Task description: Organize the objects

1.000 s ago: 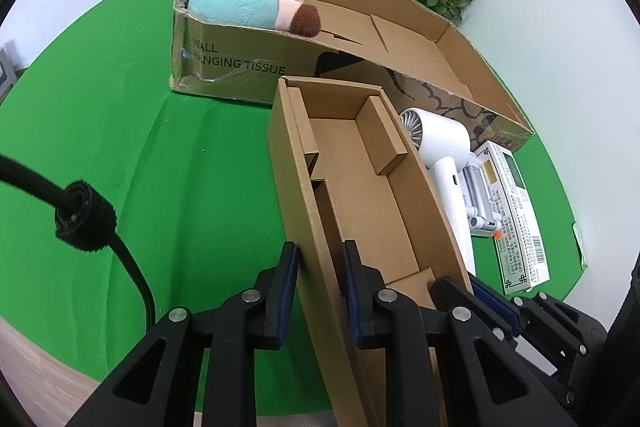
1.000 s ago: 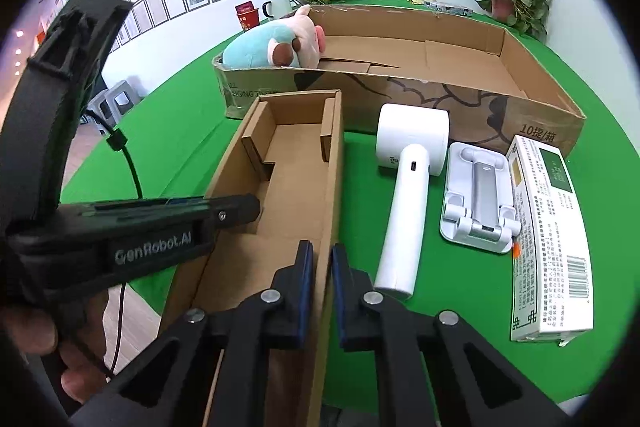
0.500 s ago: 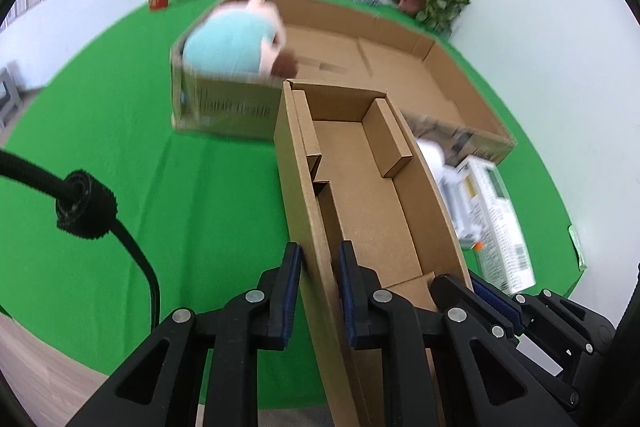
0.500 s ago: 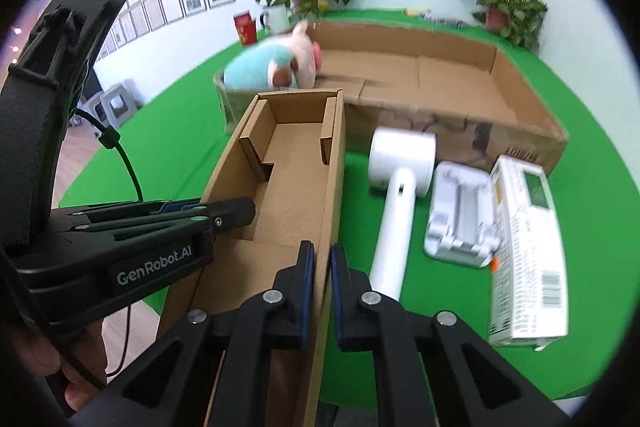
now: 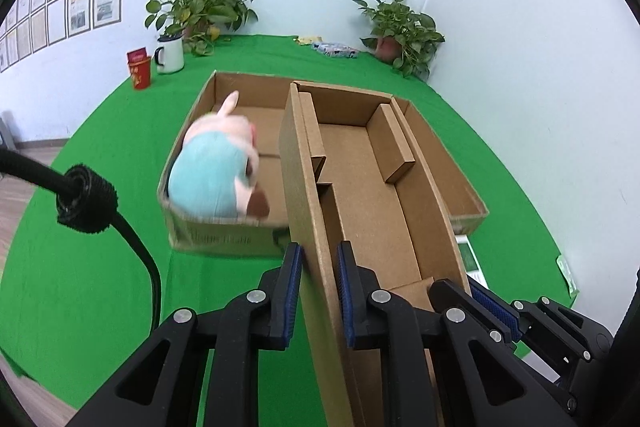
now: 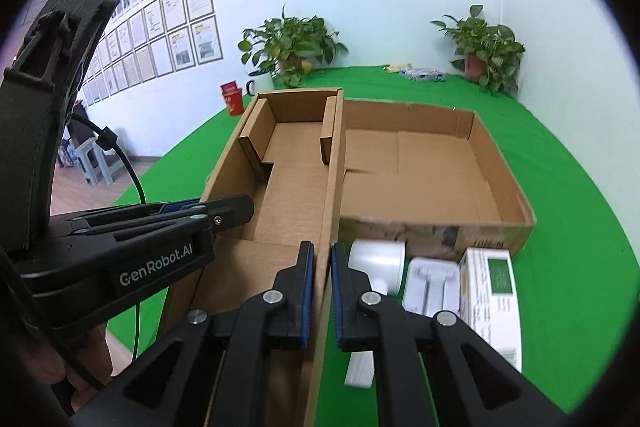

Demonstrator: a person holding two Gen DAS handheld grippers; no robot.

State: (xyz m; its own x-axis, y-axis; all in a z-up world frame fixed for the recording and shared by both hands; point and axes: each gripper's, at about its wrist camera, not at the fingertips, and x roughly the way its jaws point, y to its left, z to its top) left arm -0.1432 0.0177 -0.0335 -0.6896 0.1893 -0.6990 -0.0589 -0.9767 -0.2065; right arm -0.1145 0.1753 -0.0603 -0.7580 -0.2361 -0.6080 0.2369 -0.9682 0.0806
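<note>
Cardboard insert tray (image 5: 372,195) held aloft, long axis running straight ahead; left gripper (image 5: 317,289) and right gripper (image 6: 319,291) each clamp a side wall. Big carton (image 6: 440,155) lies beyond-below.

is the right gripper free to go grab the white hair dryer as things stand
Probably not yet. The right gripper is shut on the right wall of the narrow cardboard box, which the left gripper holds too. The hair dryer lies just right of it, uncovered, so reach looks fine once the box is released.
</note>
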